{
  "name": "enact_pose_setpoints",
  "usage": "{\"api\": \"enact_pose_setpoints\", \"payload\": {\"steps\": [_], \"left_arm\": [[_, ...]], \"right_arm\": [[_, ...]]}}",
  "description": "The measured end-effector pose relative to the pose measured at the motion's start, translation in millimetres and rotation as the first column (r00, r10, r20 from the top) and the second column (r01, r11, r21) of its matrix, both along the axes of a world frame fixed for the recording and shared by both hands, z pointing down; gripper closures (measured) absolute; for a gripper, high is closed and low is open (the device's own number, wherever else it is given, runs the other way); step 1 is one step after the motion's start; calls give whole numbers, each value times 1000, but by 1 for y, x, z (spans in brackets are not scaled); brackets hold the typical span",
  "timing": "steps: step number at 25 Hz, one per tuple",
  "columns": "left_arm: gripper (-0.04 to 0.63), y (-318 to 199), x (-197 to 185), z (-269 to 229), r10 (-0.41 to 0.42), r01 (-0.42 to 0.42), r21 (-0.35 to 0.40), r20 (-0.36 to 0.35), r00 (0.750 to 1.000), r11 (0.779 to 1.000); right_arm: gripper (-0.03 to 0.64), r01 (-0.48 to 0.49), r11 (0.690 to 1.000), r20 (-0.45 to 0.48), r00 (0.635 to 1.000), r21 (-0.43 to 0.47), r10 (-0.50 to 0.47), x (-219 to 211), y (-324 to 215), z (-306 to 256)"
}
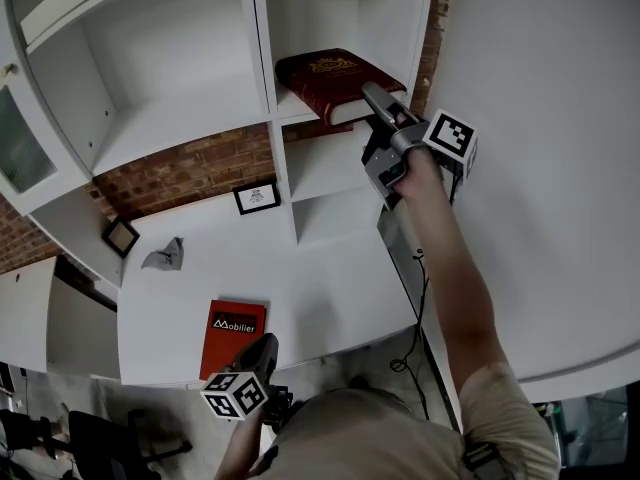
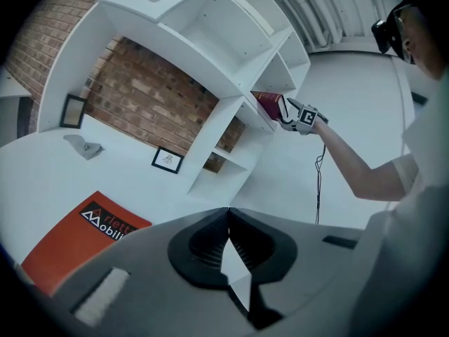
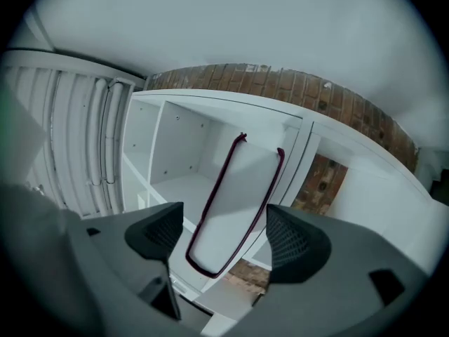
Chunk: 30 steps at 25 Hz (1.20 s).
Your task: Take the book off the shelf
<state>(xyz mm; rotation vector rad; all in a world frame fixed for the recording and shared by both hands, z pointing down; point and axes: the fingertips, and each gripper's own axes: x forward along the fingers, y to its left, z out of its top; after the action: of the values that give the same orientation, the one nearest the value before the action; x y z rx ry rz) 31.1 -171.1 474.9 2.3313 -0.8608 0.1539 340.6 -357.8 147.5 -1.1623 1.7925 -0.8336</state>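
The dark red book (image 1: 335, 80) lies flat on a board of the white shelf unit (image 1: 290, 108), in the right-hand column, cover up with a gold emblem showing. In the head view its long axis runs from the back left of the compartment toward the front right, and 1 corner of the pale page block juts past the board's front edge. In the right gripper view the page edge faces the camera, framed by the red cover, with its long side slanting from lower left to upper right.

The right gripper (image 1: 378, 103) is raised just in front of that jutting corner. Its 2 jaws stand wide apart, the book's end sits in the gap between them, and neither pad touches it.

The compartment above the book is open and bare. The upright divider (image 1: 262, 38) stands close at the book's left, and the unit's right wall is near its right side.

The left gripper (image 1: 265, 348) is held low over the white desk (image 1: 320, 288), jaws closed together on nothing, just beside an orange booklet (image 1: 235, 330) near the desk's front edge.
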Motion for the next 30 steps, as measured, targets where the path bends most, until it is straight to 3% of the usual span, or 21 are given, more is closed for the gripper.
{"api": "enact_pose_setpoints", "payload": {"steps": [11,21,30], "left_arm": [[591,-4,-14,-1,19,-19,-15,-8,1000,1000],[592,-2,-18,1,17,-17,-24,-6,1000,1000],[592,3,-17,9,2,-2,-30,-3,1000,1000]], "right_arm": [[299,-50,998,108,993,-44,55,7,-26,1],[360,-17,999,79,997,-38,20,-4,-16,16],[374,4,1000,115,993,21,-7,-1,3,29]]}}
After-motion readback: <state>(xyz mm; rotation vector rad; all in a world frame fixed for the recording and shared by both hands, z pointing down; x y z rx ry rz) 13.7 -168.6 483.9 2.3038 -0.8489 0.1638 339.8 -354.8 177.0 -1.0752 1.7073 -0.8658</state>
